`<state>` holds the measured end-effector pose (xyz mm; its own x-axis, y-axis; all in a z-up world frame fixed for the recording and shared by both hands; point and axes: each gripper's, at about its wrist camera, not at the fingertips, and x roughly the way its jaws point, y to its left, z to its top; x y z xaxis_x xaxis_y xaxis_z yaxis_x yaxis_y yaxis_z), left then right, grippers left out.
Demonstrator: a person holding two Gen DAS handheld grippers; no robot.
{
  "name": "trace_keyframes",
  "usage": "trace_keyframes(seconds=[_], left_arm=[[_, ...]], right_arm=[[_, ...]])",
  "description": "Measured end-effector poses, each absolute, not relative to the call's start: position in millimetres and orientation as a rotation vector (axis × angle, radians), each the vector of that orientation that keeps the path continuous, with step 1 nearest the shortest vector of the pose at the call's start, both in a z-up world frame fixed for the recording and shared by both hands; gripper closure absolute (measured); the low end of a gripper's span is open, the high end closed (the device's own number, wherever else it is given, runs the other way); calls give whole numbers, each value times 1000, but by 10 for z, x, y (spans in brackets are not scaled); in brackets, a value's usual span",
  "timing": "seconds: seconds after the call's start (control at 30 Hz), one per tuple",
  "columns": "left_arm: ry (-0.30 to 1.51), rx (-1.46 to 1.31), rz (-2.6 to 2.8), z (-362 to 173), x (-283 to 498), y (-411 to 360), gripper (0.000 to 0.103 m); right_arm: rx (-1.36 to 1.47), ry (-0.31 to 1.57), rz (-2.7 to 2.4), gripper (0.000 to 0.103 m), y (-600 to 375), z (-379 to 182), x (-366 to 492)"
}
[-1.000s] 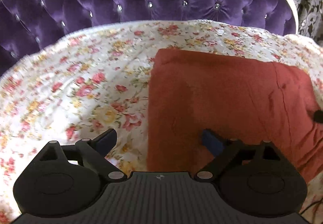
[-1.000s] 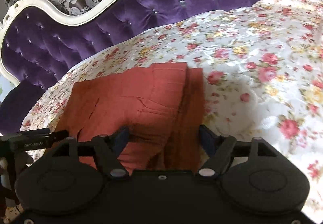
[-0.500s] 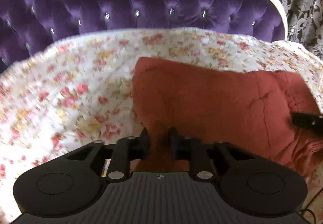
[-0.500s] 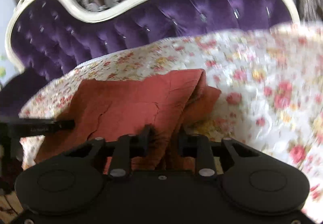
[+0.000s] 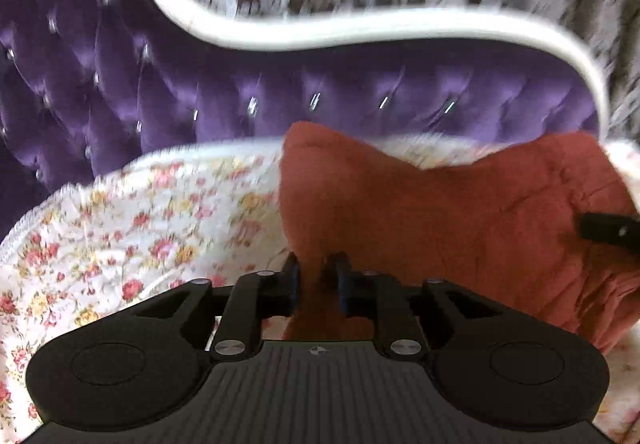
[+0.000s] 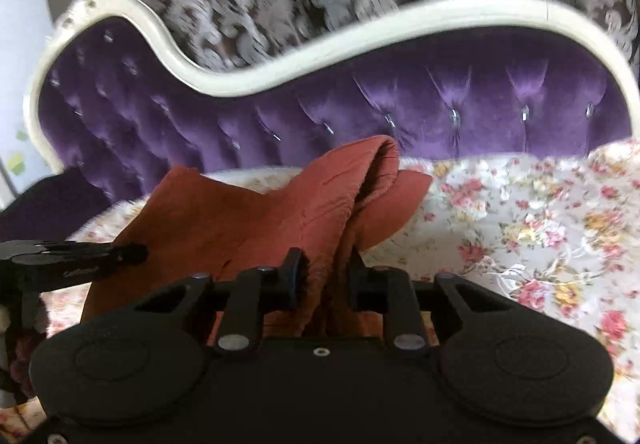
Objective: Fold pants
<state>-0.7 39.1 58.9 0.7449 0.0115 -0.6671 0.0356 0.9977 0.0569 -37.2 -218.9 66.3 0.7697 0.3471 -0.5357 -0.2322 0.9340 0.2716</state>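
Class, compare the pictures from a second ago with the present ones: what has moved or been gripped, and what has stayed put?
Both grippers, open a second ago, closed on the near edge of the rust-red pants: the left gripper and the right gripper now pinch it and have lifted it, so the cloth hangs raised. The floral bedspread and purple tufted headboard are unchanged.

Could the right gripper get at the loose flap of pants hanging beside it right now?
Probably not: the right gripper is shut on the pants, so its jaws are occupied. The flap itself hangs unobstructed over the floral cover.
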Motion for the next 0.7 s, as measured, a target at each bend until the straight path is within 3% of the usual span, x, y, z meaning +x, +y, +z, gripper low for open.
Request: trace_keyframes(seconds=[0.07, 0.1, 0.13, 0.23, 0.37, 0.43, 0.5, 0.63, 0.7], left_arm=[[808, 102, 29, 313, 117, 415, 76], [832, 130, 49, 193, 133, 424, 75], [814, 147, 50, 131, 91, 445, 71], [775, 175, 70, 198, -79, 505, 66], [738, 108, 91, 482, -263, 538, 64], [715, 106, 89, 541, -336, 452, 59], [712, 111, 84, 529, -345, 358, 56], [816, 145, 93, 208, -298, 241, 55], [781, 174, 117, 142, -339, 191, 50]], right_arm=[[177, 714, 258, 62, -2219, 422, -201], [173, 764, 221, 51, -2245, 289, -137], [193, 765, 215, 48, -2306, 202, -137], [266, 749, 213, 46, -2423, 227, -237], [149, 596, 129, 47, -2273, 527, -560], [128, 543, 153, 54, -2181, 609, -694], [97, 555, 200, 76, -2066, 608, -748], [29, 680, 193, 80, -1943, 325, -735], [59, 664, 193, 80, -1998, 239, -776]])
